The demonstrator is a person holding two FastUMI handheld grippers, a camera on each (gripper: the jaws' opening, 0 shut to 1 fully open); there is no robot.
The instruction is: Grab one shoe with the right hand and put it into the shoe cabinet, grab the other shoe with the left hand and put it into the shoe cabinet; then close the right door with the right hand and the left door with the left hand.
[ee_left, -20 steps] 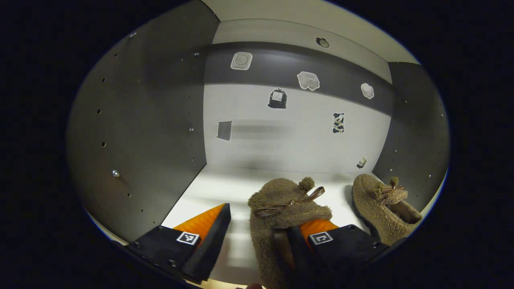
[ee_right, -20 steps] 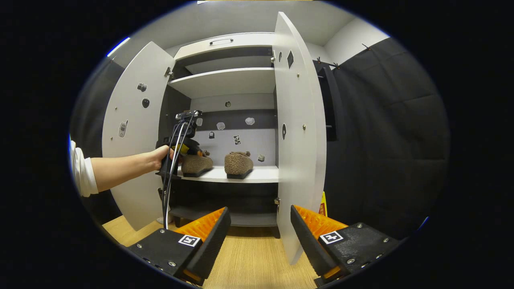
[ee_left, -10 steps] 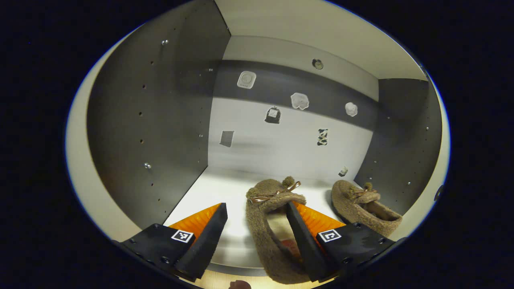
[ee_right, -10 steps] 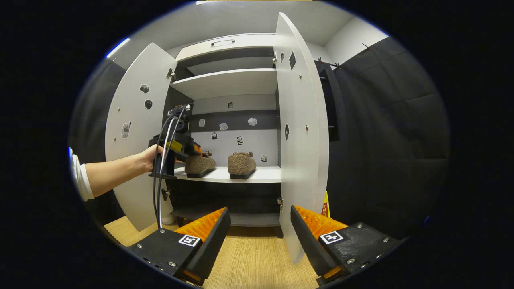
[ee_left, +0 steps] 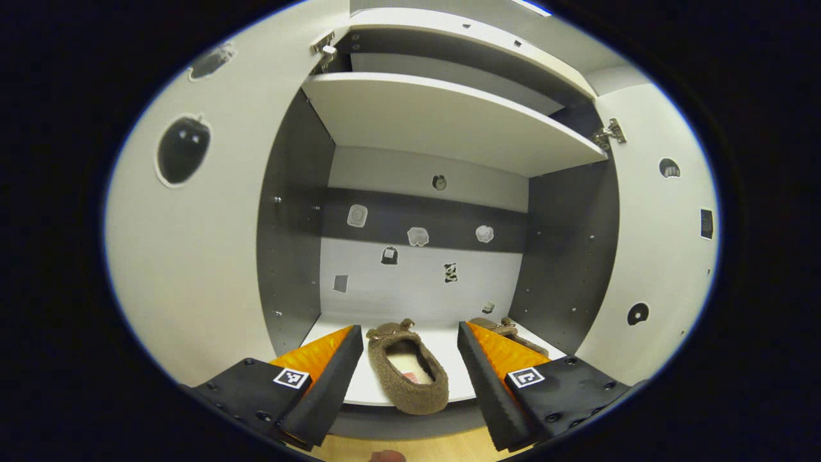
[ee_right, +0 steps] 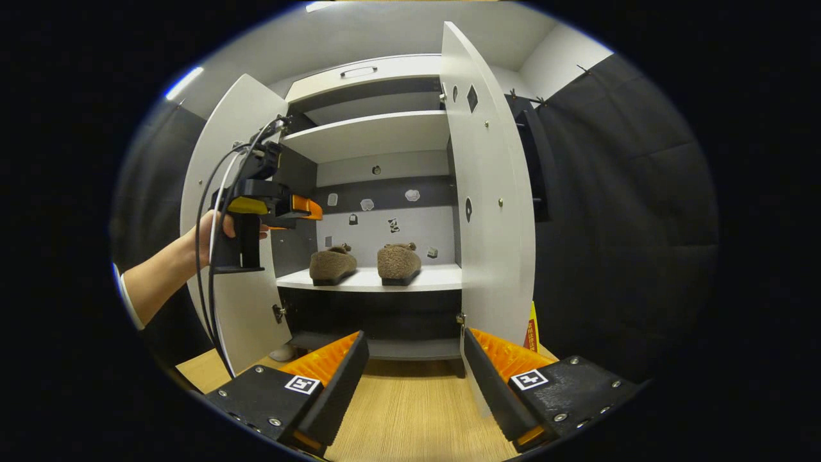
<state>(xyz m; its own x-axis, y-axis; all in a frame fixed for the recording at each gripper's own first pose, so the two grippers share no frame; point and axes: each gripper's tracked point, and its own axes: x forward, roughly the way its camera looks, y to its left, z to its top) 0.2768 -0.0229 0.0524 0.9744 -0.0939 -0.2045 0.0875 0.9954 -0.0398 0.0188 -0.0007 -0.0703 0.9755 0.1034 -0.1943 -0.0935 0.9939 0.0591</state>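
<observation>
With doors open, shoes shelved.

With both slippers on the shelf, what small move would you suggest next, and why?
Probably bring the open right gripper to the white right cabinet door and push it shut: both fuzzy brown slippers sit on the white shelf, and the open left gripper holds nothing.

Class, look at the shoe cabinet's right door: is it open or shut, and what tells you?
Open. The right door stands swung outward, leaving both shoes on the shelf visible inside.
</observation>
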